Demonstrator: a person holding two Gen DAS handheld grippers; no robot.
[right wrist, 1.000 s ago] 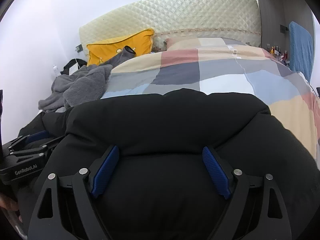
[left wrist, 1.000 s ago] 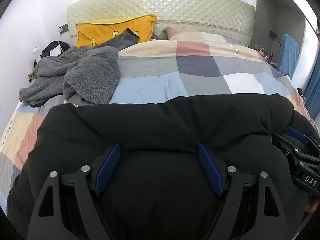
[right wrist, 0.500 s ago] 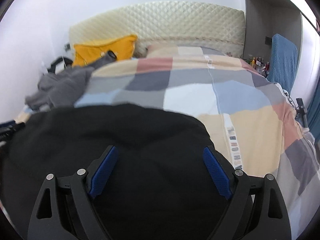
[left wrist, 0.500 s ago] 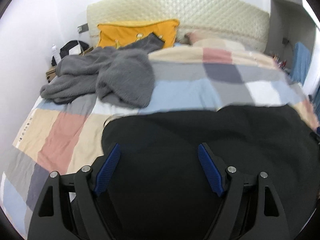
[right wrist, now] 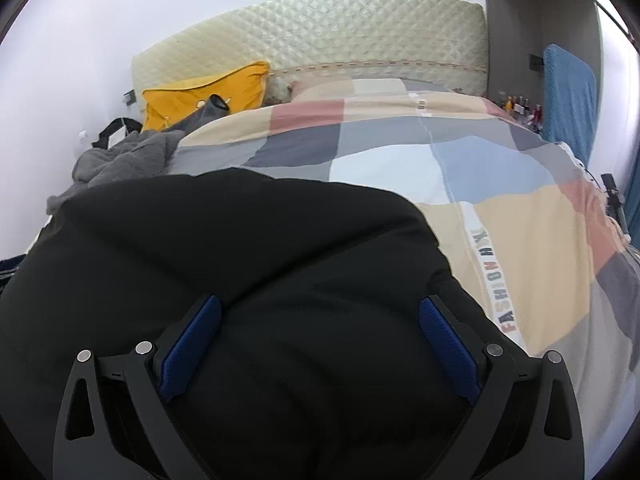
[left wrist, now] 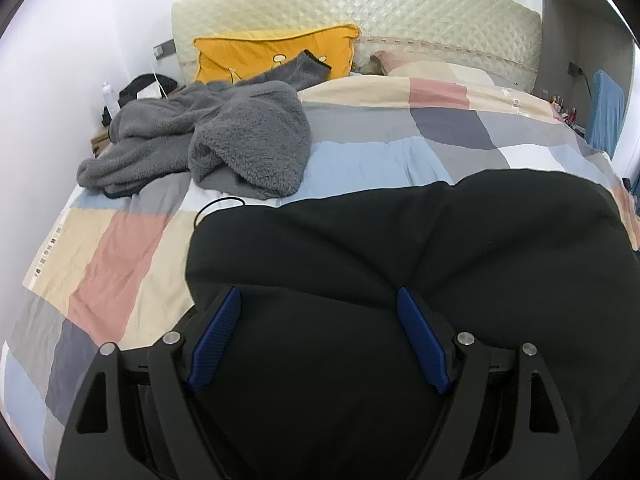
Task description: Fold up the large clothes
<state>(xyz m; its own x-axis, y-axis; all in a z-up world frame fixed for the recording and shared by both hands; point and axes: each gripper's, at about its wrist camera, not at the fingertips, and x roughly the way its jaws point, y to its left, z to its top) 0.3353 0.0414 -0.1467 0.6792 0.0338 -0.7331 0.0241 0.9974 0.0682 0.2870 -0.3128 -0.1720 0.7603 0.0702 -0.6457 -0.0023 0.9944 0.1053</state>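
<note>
Bedding in a patchwork of beige, pink, blue and grey squares covers the bed (left wrist: pixel 132 256), and a bulky black jacket (left wrist: pixel 400 248) lies across its near end, filling the lower half of both views. At the far left of the left wrist view, a water bottle (left wrist: pixel 107 94) and a black bag (left wrist: pixel 146 86) stand by the wall beside the bed. Next to them a grey fleece garment (left wrist: pixel 224 136) lies in a loose heap on the left side of the bedding, apart from the jacket, with one sleeve reaching up onto a yellow pillow (left wrist: pixel 256 54). The pillow leans against a cream quilted headboard (left wrist: pixel 400 8). A thin dark cord (left wrist: pixel 218 204) curls on the bedding just beyond the jacket's far left corner. Further right, a blue towel (left wrist: pixel 606 110) hangs near the wall.

The left gripper (left wrist: pixel 318 300) points down at the jacket near its left edge, jaws standing wide, with black fabric bulging up between the blue pads (left wrist: pixel 218 336); the pads do not visibly squeeze it, so it looks released. The right gripper (right wrist: pixel 320 306) sits over the jacket's right end, close to where the fabric meets a white strip of lettering (right wrist: pixel 494 280) on the bedding. Its jaws have just been opening further and now stand spread, with the jacket's padded fabric lying between the pads (right wrist: pixel 192 348) and not clamped.
</note>
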